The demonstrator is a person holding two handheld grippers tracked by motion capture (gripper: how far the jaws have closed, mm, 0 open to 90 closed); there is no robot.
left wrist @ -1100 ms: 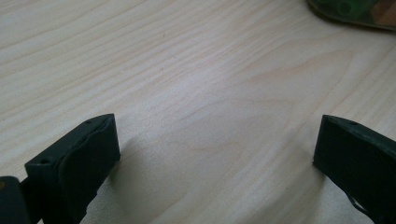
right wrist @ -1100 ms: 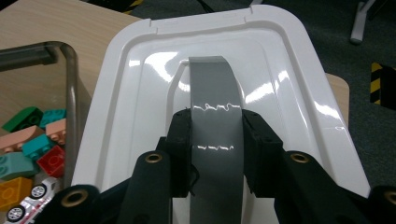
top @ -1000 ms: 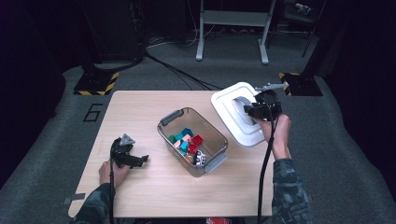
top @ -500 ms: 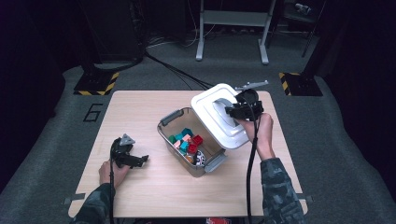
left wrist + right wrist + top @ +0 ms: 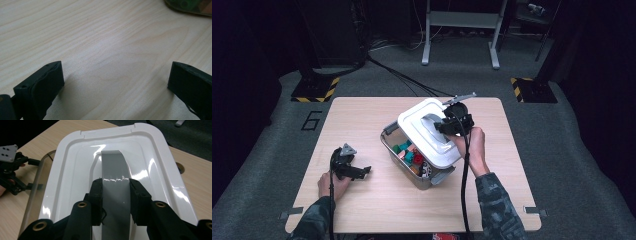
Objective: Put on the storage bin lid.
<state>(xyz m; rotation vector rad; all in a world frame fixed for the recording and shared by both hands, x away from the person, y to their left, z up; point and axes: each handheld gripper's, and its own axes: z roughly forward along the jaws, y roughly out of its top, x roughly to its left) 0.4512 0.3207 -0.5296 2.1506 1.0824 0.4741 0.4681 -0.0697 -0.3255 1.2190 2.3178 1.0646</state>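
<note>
The right claw is clamping the grey handle of the white lid, which it has carried leftward from the counter's right side until it is hanging tilted over the toy-filled bin; seating it looks next. That forearm is reaching in from the near edge. The left claw is resting open, near left.

Lab: hazard-taped stands, cables.

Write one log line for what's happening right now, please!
right tongs: shut on lid handle | lid: over toy bin, not seated | left tongs: open on table
</note>
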